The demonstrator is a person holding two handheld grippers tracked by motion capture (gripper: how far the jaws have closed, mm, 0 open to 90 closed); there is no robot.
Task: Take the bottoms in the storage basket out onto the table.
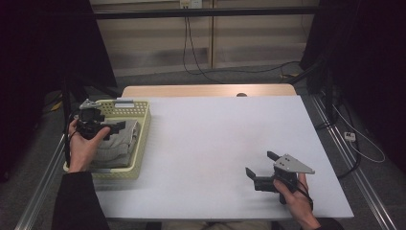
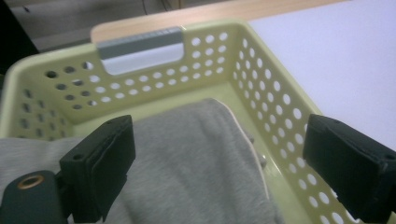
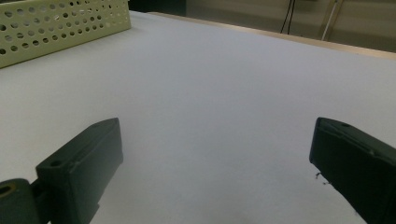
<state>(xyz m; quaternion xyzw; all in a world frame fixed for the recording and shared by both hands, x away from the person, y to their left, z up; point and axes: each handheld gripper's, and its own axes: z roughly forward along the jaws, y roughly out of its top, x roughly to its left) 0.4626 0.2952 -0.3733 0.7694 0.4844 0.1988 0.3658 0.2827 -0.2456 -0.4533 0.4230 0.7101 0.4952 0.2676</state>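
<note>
Grey cloth [image 1: 117, 143] lies lengthwise in basket [image 1: 143, 125] (left tool [image 1: 112, 127] open above)

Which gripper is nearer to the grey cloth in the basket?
Left. The left gripper hangs open just above the grey cloth in the basket; the right gripper is far across the table.

I can't find any words, numbers or signs to read here. The yellow basket [image 2: 261, 88] has only round holes in its walls, and the grey tab [image 2: 140, 49] on its back wall is blank. The grey cloth [image 2: 196, 158] inside it is plain. The white table [image 1: 215, 143] has nothing written on it.
</note>
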